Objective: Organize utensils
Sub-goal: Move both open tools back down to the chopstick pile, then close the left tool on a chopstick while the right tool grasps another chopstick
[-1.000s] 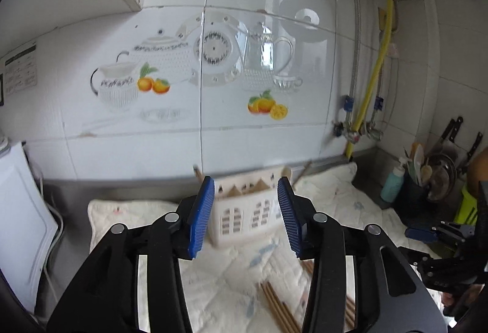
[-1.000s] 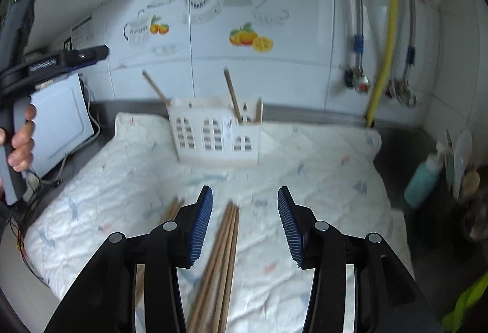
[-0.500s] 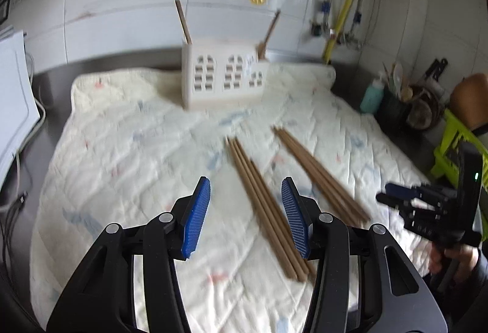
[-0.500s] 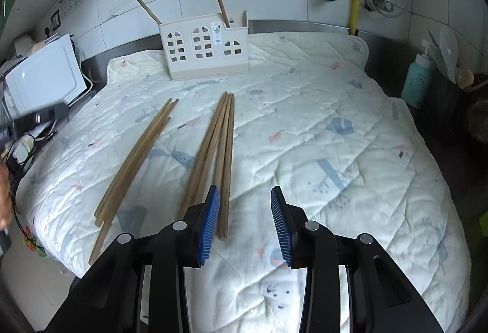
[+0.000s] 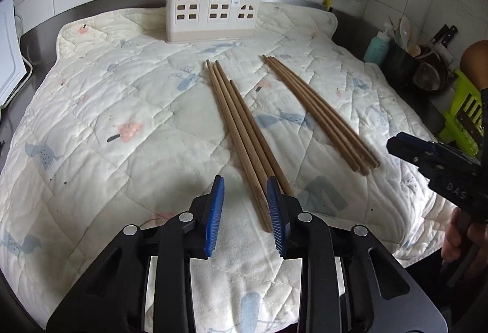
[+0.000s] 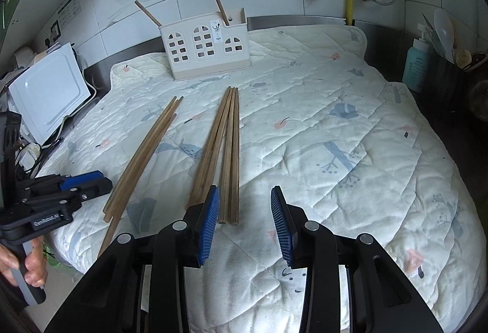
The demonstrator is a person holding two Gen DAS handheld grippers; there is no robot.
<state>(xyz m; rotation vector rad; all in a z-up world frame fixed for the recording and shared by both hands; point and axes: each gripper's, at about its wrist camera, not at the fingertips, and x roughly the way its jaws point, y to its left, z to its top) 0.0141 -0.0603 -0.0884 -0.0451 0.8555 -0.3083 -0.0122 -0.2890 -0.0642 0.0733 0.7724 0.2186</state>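
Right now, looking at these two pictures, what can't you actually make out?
- Left wrist view: near ends of the left chopstick bundle hide behind the closing left gripper.
- Right wrist view: one chopstick of that bundle runs under the right gripper.
- Both views: the white holder hides the lower ends of the sticks standing in it.
- Label on the holder: too small.

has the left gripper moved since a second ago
Yes. The left gripper has come down toward the quilt: the white holder rose in its view, and chopsticks now lie at its closing jaws.
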